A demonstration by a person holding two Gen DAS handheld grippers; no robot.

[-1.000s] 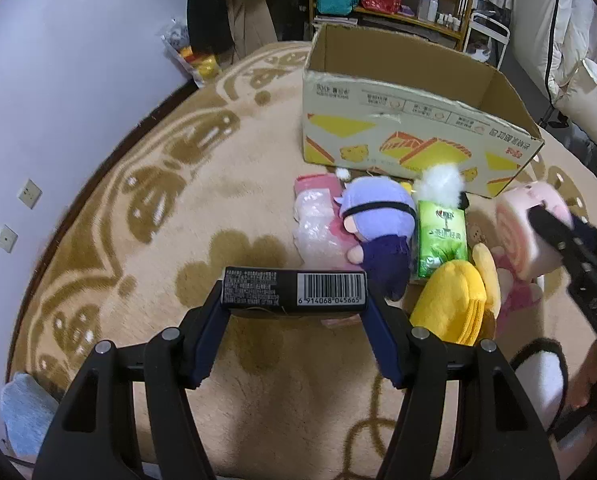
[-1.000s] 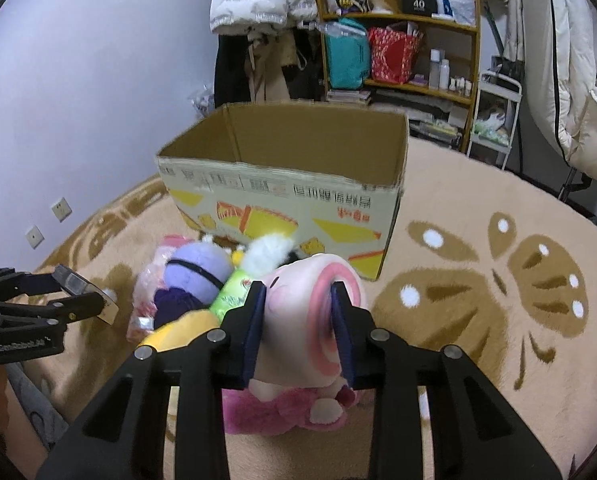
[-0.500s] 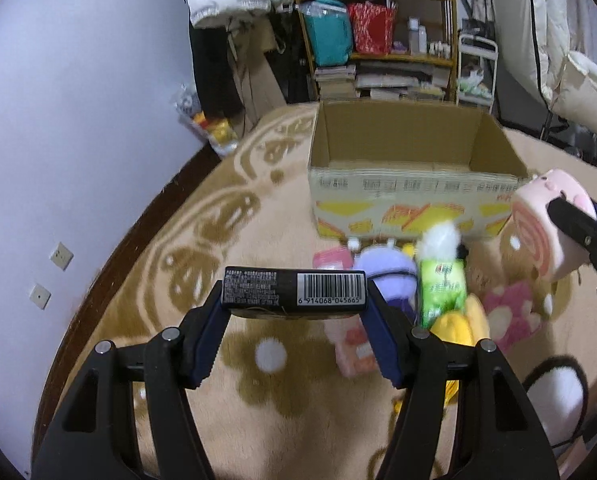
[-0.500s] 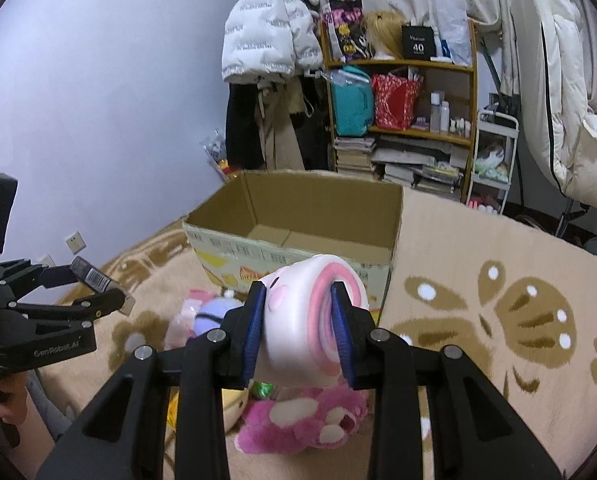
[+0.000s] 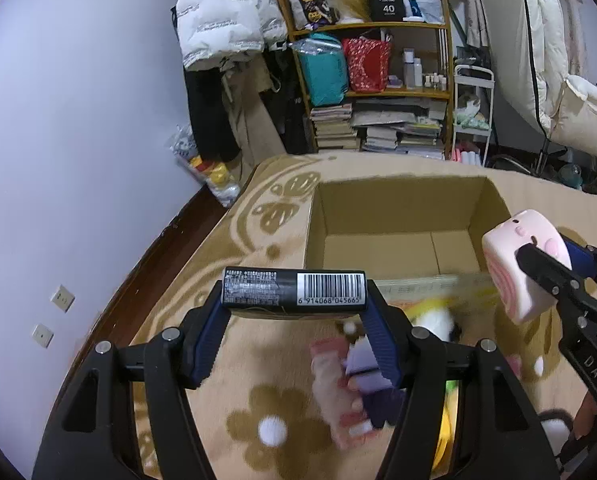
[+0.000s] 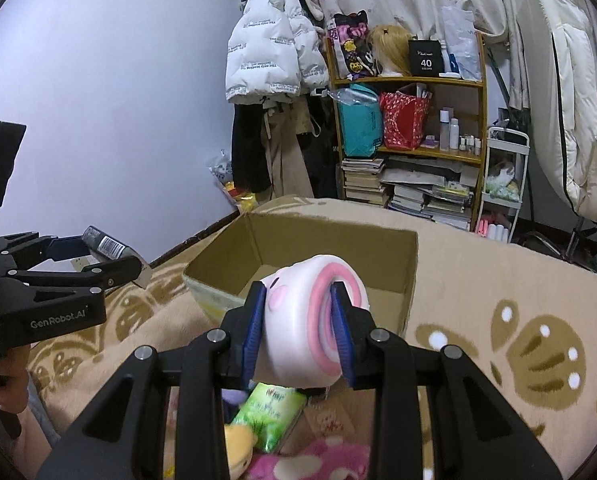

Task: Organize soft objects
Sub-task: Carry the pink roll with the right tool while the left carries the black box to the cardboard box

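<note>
My left gripper (image 5: pixel 294 312) is shut on a black pack with a barcode (image 5: pixel 294 290), held above the rug before the open cardboard box (image 5: pixel 394 208). My right gripper (image 6: pixel 298 320) is shut on a pink roll-shaped plush (image 6: pixel 310 316), raised near the box's front edge (image 6: pixel 214 296); the plush also shows at the right of the left wrist view (image 5: pixel 514 264). Below lie a purple plush (image 5: pixel 366 364), a pink packet (image 5: pixel 330 376), a green tissue pack (image 6: pixel 274 408), a yellow plush (image 6: pixel 238 444) and a magenta plush (image 6: pixel 318 460).
The box stands on a beige flowered rug (image 6: pixel 498 320) and looks empty inside. A wooden shelf (image 6: pixel 410 128) with books and bags stands behind it, with hanging coats (image 6: pixel 270 60) to its left. A white cart (image 6: pixel 502 176) and a wall (image 5: pixel 78 140) border the area.
Both grippers have risen with their loads and moved toward the box. The view now looks down into the box, and the toy pile sits lower in frame.
</note>
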